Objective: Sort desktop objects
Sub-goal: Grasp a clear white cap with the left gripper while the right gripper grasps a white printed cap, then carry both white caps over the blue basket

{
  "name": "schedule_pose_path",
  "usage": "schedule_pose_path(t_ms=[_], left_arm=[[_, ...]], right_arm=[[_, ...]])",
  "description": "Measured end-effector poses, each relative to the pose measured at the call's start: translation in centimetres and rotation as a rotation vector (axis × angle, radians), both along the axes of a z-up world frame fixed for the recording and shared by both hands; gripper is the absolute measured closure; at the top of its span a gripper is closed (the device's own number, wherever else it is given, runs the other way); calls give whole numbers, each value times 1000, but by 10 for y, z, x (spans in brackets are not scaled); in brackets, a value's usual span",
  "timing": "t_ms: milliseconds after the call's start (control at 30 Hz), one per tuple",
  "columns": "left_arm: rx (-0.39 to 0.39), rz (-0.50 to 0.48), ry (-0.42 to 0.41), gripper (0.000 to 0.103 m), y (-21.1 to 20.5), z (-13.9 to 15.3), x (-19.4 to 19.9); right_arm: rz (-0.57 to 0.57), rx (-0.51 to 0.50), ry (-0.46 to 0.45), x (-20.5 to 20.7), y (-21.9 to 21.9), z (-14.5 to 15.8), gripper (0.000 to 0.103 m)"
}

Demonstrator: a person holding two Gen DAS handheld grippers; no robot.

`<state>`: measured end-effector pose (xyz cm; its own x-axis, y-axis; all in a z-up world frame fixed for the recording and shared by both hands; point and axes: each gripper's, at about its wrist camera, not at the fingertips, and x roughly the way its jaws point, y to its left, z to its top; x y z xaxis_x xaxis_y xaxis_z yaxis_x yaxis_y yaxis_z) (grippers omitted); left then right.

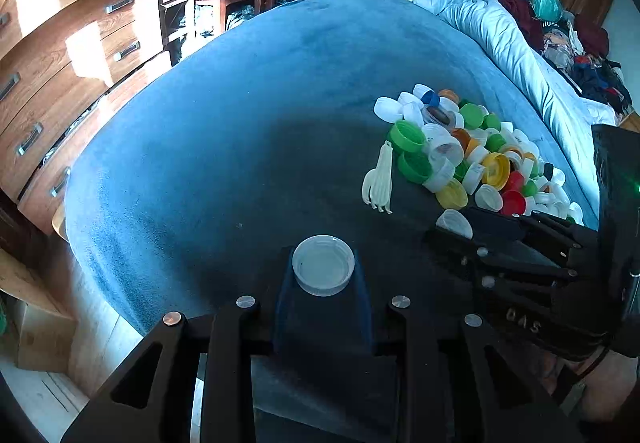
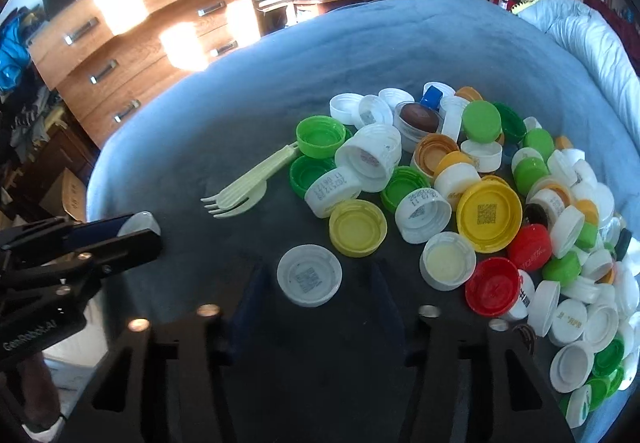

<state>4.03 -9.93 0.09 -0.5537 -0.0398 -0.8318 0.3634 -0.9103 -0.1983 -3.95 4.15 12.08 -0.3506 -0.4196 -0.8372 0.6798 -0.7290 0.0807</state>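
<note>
1. While the left wrist view looks down its own fingers, the left gripper (image 1: 323, 275) stands clenched on a translucent white round plastic bottle cap (image 1: 323, 265), open side up, at lower centre of the frame. The heap of mixed coloured plastic bottle caps (image 1: 472, 155) lies at centre right on the blue fleece blanket (image 1: 224, 115), with a cream plastic folding fork (image 1: 379, 179) just beside its left edge. The right gripper (image 1: 456, 227) enters from the right edge, close to the heap's lower end; whether it grips the pale cap at its tip I cannot tell.

2. Seen from the right wrist view, the right gripper (image 2: 310, 279) hangs released, jaws well apart, a loose white round plastic cap with printed code (image 2: 309, 276) lying between them at lower centre. The heap fills the right half; the right gripper is nearer it. The left gripper shows at the left edge.
</note>
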Motion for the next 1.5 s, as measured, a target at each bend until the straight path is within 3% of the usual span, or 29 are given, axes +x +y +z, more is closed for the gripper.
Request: schedule_pose_path(t_ms=[33,367,700,900,1133,1500], left_arm=[[-5,0,-2,78,0,0,0],[-26,-3,1,78,6,8,2],[-61,-62,40,78,42,33,1],[-73,-135,71,78,83,56,-10],[-87,-296,109,78,165,85,-30],[-95,-429,145,78,260,118,-58]], right_arm=[[-6,1,1,-1,0,1,70],[-14,-47,-8,12,16,22,71],[-88,-74,51,50,85,77,71],[-164,-76,121,62,138,114,70],[-305,-85,184,68,213,150,70],[-477,-106,225,77,318,178,70]])
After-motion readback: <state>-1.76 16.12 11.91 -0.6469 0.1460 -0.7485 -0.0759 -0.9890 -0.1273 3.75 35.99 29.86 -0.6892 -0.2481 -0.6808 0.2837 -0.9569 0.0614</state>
